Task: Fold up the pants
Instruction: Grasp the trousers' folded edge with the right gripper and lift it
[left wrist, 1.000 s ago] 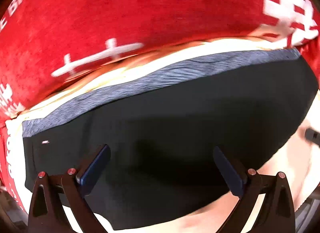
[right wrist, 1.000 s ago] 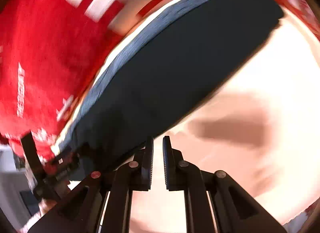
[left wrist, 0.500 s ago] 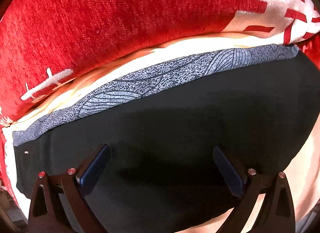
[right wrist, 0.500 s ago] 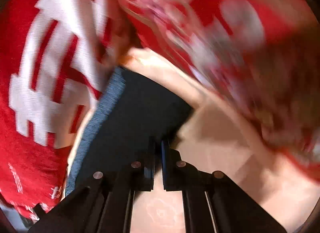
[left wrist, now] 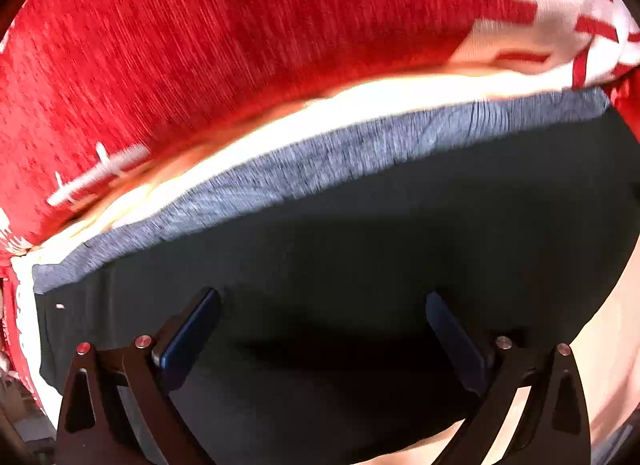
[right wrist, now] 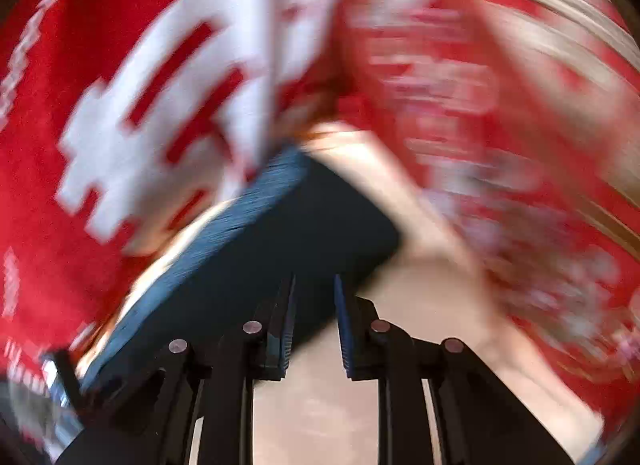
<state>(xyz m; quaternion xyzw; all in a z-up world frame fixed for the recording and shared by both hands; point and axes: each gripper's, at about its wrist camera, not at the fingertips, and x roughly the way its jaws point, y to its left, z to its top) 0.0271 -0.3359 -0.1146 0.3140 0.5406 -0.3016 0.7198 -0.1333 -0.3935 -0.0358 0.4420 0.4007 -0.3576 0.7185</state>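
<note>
The dark pants (left wrist: 380,249) lie folded flat on a pale cream surface (left wrist: 600,365), with a grey patterned waistband (left wrist: 320,161) along their far edge. My left gripper (left wrist: 322,301) hangs just above the dark cloth, jaws wide open, nothing between them. In the right wrist view the same pants (right wrist: 288,233) show as a dark slab with its corner near the fingers. My right gripper (right wrist: 314,289) has a narrow gap and its jaws are opening; no cloth is pinched between them. That view is motion-blurred.
A red cushion with white lettering (left wrist: 240,45) rises behind the pants. A second red and white patterned cushion (right wrist: 500,125) stands on the right. Bare cream surface (right wrist: 320,405) lies under the right gripper.
The right gripper went from shut to slightly parted and swung along the pants' edge toward their corner. The left gripper stayed open and drifted a little over the cloth.
</note>
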